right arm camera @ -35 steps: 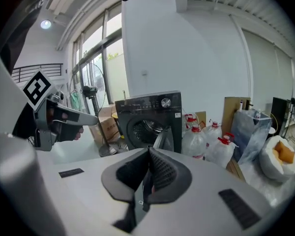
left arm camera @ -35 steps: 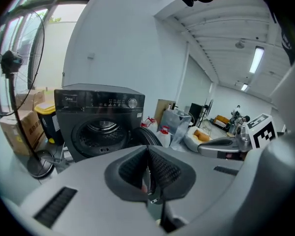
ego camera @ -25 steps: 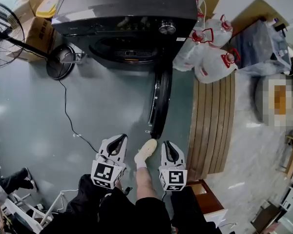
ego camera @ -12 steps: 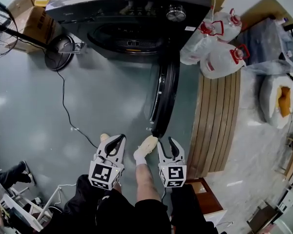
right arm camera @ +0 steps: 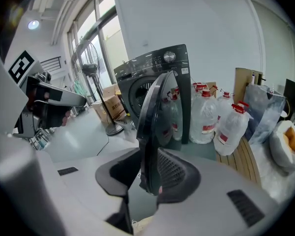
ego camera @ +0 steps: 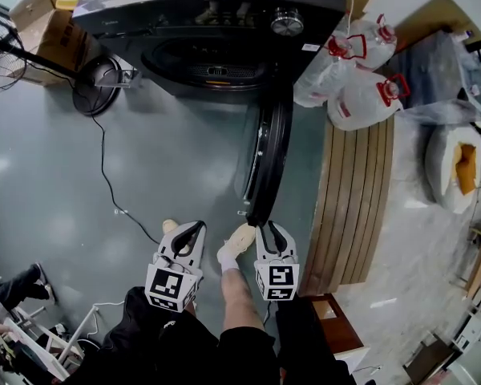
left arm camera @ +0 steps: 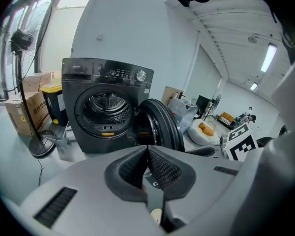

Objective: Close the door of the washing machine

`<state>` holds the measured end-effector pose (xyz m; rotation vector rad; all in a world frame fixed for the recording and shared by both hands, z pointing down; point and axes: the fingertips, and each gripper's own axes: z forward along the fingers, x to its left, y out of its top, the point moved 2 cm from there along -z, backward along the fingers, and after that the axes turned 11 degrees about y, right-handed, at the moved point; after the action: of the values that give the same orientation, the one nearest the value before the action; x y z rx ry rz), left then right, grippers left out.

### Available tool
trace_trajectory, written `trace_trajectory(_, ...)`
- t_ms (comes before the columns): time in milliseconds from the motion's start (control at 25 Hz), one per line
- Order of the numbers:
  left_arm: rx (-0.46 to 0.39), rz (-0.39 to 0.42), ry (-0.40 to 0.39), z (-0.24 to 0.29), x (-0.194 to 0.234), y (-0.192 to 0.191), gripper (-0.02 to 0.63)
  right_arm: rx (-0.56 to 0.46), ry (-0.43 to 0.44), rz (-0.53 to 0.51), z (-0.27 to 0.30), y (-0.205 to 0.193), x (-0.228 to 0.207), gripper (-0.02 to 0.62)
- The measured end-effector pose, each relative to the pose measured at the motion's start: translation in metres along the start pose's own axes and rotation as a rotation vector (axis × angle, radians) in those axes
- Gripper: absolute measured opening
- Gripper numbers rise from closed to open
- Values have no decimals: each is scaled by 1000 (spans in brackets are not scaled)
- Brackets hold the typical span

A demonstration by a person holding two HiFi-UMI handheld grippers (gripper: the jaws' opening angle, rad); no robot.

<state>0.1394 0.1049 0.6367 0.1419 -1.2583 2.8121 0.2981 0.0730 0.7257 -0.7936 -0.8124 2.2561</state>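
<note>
Glossy door (ego camera: 268, 163), smooth floor (ego camera: 168, 159) (pallet (ego camera: 349, 207) wooden)

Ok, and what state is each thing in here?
door: open, swung out edge-on.
right gripper: jaws have just been closing, now clamped on the door's edge.
left gripper: shut, empty.
drum: looks empty.
jugs: upright, capped.

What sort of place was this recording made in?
Likely a workshop or storage room, not a home: the washing machine stands on a grey floor among cardboard boxes, large water jugs and a pedestal fan.
</note>
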Motion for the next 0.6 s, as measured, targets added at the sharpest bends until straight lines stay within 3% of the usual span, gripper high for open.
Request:
trace_trajectory(120,-10,-6,15,-2,1,3,25,5,-3,-13,1,1,-1,91)
trace_trajectory(600,-45,-41,63,-12,21,12,25,44,17,-36,10,7,11,92)
